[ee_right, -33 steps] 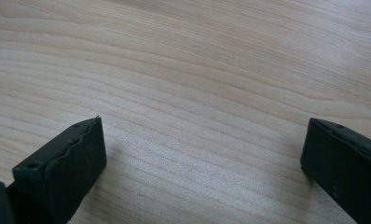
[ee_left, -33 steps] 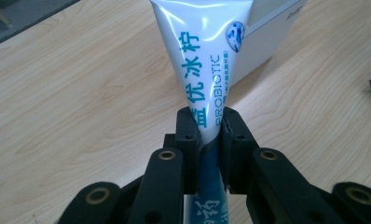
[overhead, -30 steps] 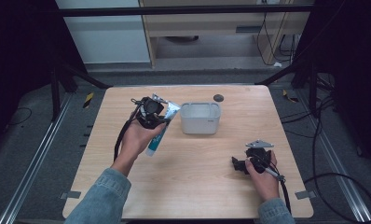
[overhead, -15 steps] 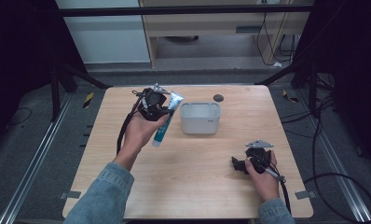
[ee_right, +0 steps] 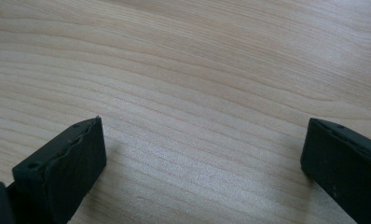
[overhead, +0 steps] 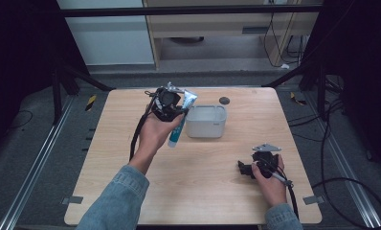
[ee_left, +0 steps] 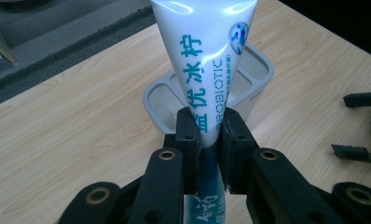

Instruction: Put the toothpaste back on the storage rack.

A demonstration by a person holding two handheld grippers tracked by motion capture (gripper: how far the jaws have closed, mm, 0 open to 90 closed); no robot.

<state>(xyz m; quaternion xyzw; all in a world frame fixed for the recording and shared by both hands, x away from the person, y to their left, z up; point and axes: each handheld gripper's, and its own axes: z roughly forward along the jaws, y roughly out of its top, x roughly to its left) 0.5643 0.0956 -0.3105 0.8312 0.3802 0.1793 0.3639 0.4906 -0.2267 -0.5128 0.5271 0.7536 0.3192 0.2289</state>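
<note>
The left gripper is clamping a toothpaste tube, lifting it just above the tub ahead. Judged next: lowering it in. The right gripper is resting wide open, empty.

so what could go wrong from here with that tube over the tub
1. The left claw pinches the toothpaste tube low on its soft body, with most of the length sticking out past the jaws. It could bend or slip as it tilts.

2. The tube looks longer than the white tub, so if released it may lean on the rim or tip the tub.

3. The right claw rests open on the table, away from the tub, so nothing steadies the tub.
</note>
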